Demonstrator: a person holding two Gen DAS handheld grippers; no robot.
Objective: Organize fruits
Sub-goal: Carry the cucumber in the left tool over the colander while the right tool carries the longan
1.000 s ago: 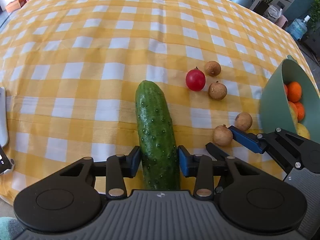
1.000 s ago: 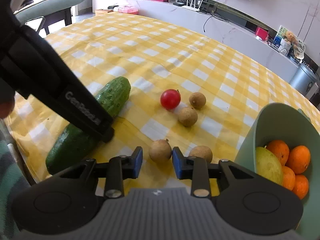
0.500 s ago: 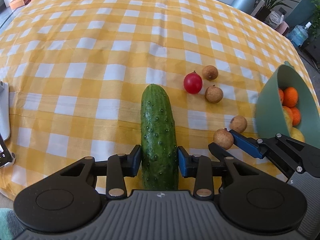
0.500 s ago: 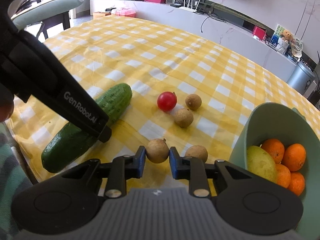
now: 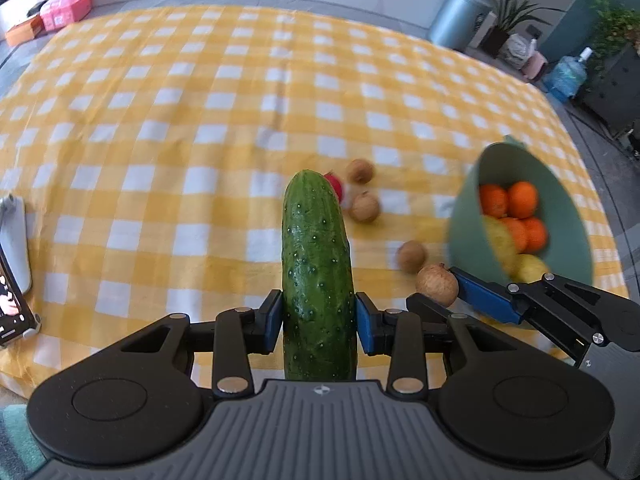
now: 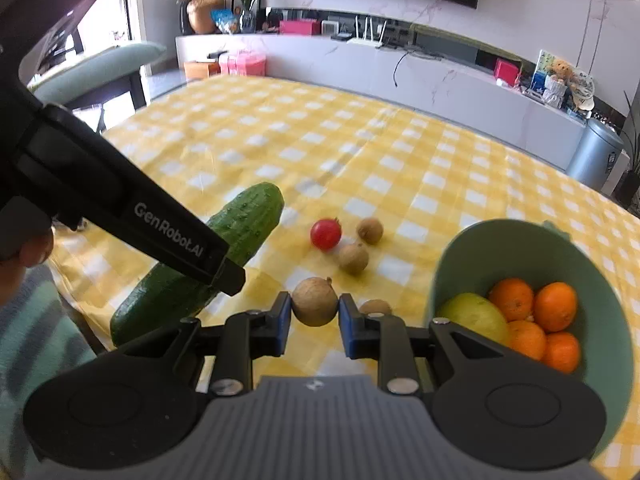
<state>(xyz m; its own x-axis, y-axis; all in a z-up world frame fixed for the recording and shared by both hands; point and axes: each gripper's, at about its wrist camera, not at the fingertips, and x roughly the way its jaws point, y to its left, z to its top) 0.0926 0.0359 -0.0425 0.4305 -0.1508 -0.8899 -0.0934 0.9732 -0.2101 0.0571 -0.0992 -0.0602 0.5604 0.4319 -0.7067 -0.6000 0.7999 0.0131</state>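
Note:
A dark green cucumber (image 5: 316, 268) is clamped between the blue pads of my left gripper (image 5: 318, 322) and hangs lifted above the checked cloth; the right wrist view shows the cucumber (image 6: 240, 232) under the left gripper's black arm. My right gripper (image 6: 314, 322) is shut on a round brown longan (image 6: 315, 301), raised off the table; the same longan (image 5: 437, 285) appears at the right in the left wrist view. On the cloth lie a red cherry tomato (image 6: 326, 234) and three loose longans (image 6: 353, 258). A green bowl (image 6: 472, 248) at the right holds oranges and yellow-green fruit.
The table carries a yellow and white checked cloth (image 5: 200, 120). A phone on a white stand (image 5: 14, 276) sits at the left edge. A grey bin (image 5: 460, 16), plants and a water jug stand beyond the table. A low white cabinet (image 6: 440, 80) runs along the back wall.
Both grippers have risen: the cucumber and the longan have left the cloth. The right jaws closed onto the longan that earlier sat just ahead of them.

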